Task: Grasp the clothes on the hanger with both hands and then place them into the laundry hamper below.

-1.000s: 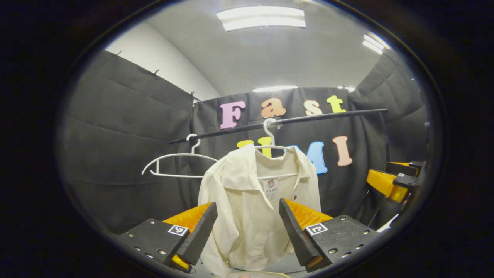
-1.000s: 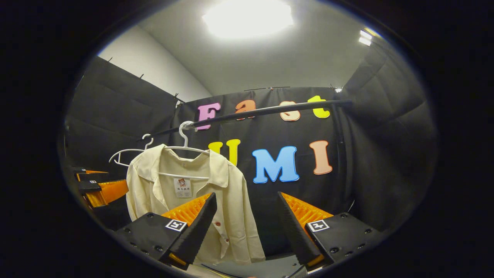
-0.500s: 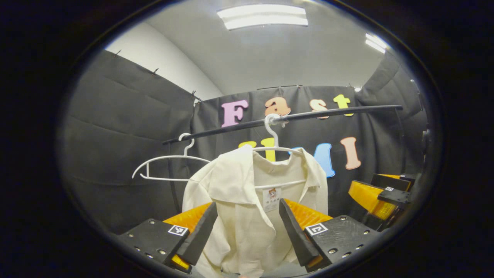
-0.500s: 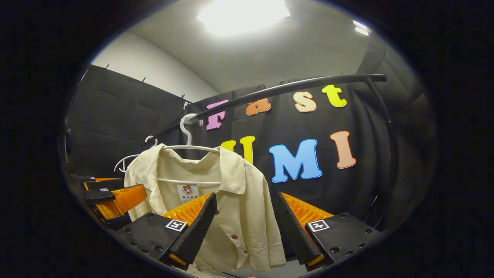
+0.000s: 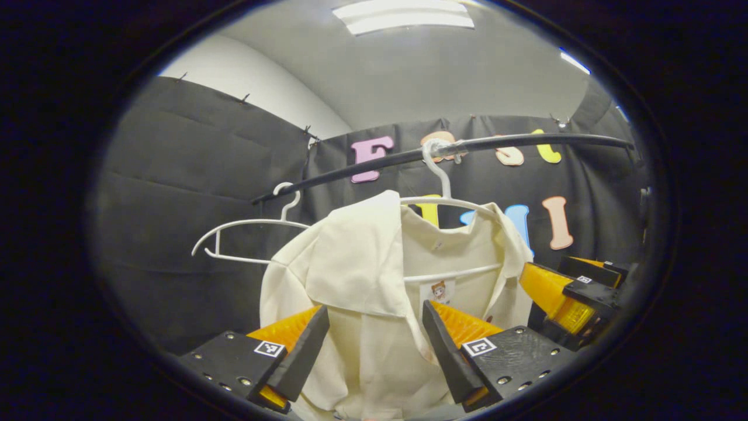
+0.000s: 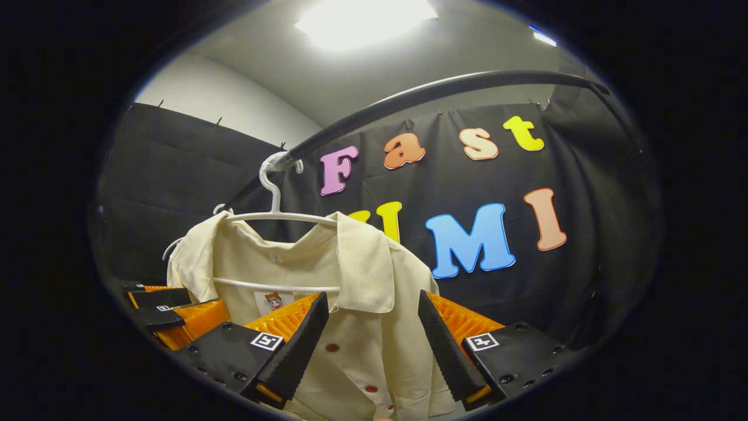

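Booth: black cloth walls, my rail overhead.
Spare hanger: left, bare.
Shirt: cream, hung on hanger; neck label unreadable.
Left gripper: fingers apart before shirt.
Right gripper: fingers apart, likewise.

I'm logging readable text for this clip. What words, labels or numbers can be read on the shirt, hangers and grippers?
Shirt neck tag: a small picture and print, too small to read.
Left gripper and right gripper: square coded markers, no words or numbers.
Hangers: no text to be seen.
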{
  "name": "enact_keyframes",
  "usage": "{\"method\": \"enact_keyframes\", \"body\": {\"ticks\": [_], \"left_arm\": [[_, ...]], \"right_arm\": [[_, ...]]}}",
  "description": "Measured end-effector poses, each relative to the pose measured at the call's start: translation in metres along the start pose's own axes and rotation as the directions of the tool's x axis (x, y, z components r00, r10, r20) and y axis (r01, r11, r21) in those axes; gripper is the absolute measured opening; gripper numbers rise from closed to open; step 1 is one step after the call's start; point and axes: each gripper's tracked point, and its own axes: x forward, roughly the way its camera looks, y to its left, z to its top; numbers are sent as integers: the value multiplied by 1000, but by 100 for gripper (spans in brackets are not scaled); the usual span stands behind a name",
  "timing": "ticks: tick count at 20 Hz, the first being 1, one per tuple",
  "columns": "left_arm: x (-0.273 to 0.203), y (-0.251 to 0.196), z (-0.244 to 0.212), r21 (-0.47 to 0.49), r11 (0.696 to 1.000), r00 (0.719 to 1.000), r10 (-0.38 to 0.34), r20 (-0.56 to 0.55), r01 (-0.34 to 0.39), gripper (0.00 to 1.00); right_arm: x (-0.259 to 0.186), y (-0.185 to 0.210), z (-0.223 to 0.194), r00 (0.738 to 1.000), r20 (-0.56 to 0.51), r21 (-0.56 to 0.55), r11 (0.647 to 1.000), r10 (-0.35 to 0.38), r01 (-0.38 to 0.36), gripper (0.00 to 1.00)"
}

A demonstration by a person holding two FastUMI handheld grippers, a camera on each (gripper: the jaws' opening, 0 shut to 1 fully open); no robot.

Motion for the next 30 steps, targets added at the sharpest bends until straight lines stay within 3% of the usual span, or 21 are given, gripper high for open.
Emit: {"method": "enact_keyframes", "body": {"ticks": [10, 14, 18, 21, 23, 24, 26, 28, 30], "left_arm": [[22, -3, -5, 20, 998, 999, 54, 0, -54, 94], [24, -1, -9, 10, 998, 998, 66, -3, -66, 94], [30, 0, -14, 4, 996, 996, 90, -1, -90, 94], [37, 1, -18, 3, 994, 994, 109, -5, -109, 94], [42, 1, -23, 24, 993, 993, 119, -19, -119, 94], [43, 3, -25, 36, 991, 991, 128, -27, -127, 94], [45, 2, -28, 42, 991, 991, 130, -34, -129, 79], [44, 8, -32, 37, 987, 987, 158, -34, -156, 79], [44, 15, -40, 27, 985, 984, 170, -49, -169, 48]], "right_arm": [[41, 18, -40, 995, -78, 57, 997, 56, -51, 97], [47, 22, -51, 993, -115, 58, 998, 29, -23, 97], [60, 7, -68, 987, -148, 35, 997, -67, 73, 97], [69, 6, -80, 984, -169, 47, 997, -58, 66, 97], [72, 0, -82, 982, -175, 44, 996, -65, 73, 85], [73, -8, -81, 980, -173, 31, 994, -94, 100, 56], [74, -23, -74, 974, -165, -1, 988, -155, 157, 24], [79, -34, -69, 971, -151, -31, 982, -187, 184, 5], [84, -29, -69, 977, -157, -48, 989, -146, 140, 5]]}}
